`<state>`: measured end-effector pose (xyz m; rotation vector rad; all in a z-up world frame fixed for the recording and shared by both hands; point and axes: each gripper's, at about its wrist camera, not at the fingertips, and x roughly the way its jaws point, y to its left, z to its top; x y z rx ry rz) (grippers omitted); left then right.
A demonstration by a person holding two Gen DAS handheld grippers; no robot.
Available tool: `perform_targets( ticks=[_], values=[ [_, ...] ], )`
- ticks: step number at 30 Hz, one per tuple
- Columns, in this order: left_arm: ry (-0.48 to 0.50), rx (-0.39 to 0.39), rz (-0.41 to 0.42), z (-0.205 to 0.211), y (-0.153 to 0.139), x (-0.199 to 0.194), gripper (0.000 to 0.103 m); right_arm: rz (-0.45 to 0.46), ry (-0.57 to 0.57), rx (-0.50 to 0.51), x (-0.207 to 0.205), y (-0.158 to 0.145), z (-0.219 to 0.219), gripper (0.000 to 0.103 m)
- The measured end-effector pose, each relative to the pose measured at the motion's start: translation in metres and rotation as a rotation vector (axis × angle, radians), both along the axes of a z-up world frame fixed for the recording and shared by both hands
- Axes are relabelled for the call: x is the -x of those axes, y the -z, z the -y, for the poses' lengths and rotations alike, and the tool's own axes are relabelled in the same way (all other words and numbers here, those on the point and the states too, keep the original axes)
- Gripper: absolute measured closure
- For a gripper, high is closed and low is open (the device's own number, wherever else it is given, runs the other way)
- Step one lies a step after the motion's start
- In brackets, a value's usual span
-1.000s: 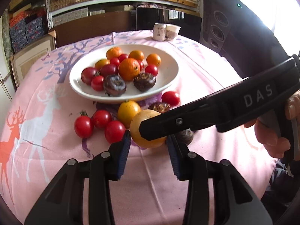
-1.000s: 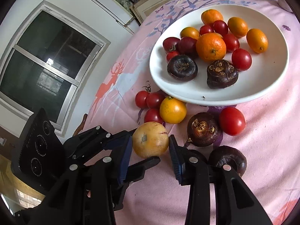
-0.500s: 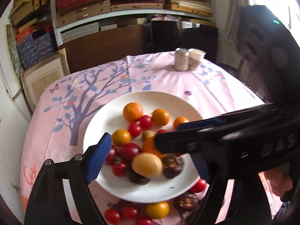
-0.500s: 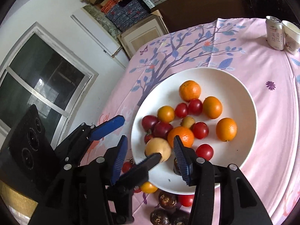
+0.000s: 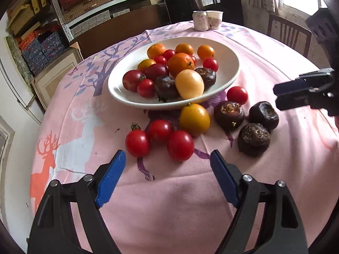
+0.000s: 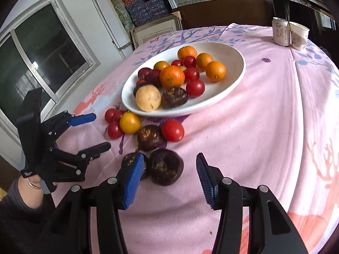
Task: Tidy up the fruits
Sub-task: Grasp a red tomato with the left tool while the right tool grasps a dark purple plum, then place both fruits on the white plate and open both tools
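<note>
A white bowl holds oranges, red tomatoes, dark brown fruits and a pale yellow fruit. In front of it on the pink cloth lie three red tomatoes, a yellow fruit, one more tomato and three dark fruits. My left gripper hovers just before the tomatoes, its jaws wide and closing with nothing between them. My right gripper is open over the nearest dark fruit, its pads clear of it.
A can and a paper cup stand at the table's far edge. A wooden chair is behind on the right, shelves of boxes behind the table. The round table drops off at the left, near a window.
Both grippers carried the pale yellow fruit from the cloth into the bowl and let it go. Both then drew back toward the near loose fruits with their jaws opened.
</note>
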<state>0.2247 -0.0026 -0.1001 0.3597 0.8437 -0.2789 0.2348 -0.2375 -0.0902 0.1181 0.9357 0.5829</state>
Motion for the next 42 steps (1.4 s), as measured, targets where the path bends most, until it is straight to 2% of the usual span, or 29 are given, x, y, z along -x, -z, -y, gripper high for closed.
perform_targets(
  ticks=[1,3,5,8,9,10,14,15,18,19,21,25,27,29,30,32,37,42],
  values=[
    [-0.010,0.018,-0.018,-0.001,0.003,-0.004,0.035,-0.004,0.002,-0.007,0.003,0.004,0.000,0.051],
    [-0.030,0.034,-0.026,-0.003,0.006,-0.011,0.044,-0.020,0.008,-0.034,0.008,0.008,0.000,0.051],
    [-0.034,0.031,0.011,0.001,0.004,-0.014,0.044,-0.018,0.019,-0.035,0.014,0.011,0.001,0.051],
    [-0.004,0.066,0.002,0.008,0.004,-0.015,0.059,-0.017,0.032,-0.015,0.014,0.014,0.005,0.051],
    [0.012,0.065,0.006,0.012,0.005,-0.014,0.066,-0.014,0.039,-0.011,0.014,0.013,0.007,0.051],
    [0.023,0.042,0.021,0.017,0.005,-0.011,0.067,-0.008,0.045,-0.001,0.018,0.013,0.008,0.051],
    [0.011,-0.008,-0.008,0.021,0.010,-0.013,0.068,0.014,0.047,0.059,0.020,0.010,0.008,0.051],
    [0.010,-0.016,-0.025,0.020,0.012,-0.014,0.063,0.020,0.042,0.078,0.020,0.010,0.006,0.051],
    [0.001,0.034,-0.063,0.012,0.013,-0.019,0.061,0.047,0.027,0.139,0.019,0.010,-0.005,0.051],
    [-0.002,0.043,-0.064,0.011,0.014,-0.020,0.064,0.051,0.016,0.150,0.017,0.010,-0.009,0.051],
    [-0.002,0.047,-0.049,0.011,0.013,-0.018,0.075,0.057,-0.008,0.175,0.015,0.010,-0.019,0.051],
    [-0.009,0.125,-0.075,0.001,0.010,-0.017,0.075,0.043,-0.032,0.218,0.008,0.015,-0.033,0.050],
    [0.001,0.160,-0.055,-0.003,0.005,-0.012,0.075,0.041,-0.036,0.219,0.004,0.015,-0.035,0.049],
    [0.003,0.173,-0.030,-0.003,0.000,-0.008,0.075,0.051,-0.044,0.256,0.004,0.015,-0.040,0.051],
    [0.007,0.183,-0.026,-0.003,-0.002,-0.005,0.075,0.059,-0.057,0.268,0.006,0.015,-0.042,0.060],
    [0.012,0.198,-0.017,-0.004,-0.005,0.001,0.075,0.067,-0.058,0.282,0.010,0.014,-0.044,0.060],
    [0.012,0.229,-0.020,-0.009,-0.008,0.008,0.075,0.068,-0.031,0.231,0.010,0.011,-0.036,0.061],
    [-0.009,0.262,0.015,-0.016,-0.025,0.000,0.075,0.114,0.038,0.131,0.002,-0.018,-0.016,0.061]
  ],
)
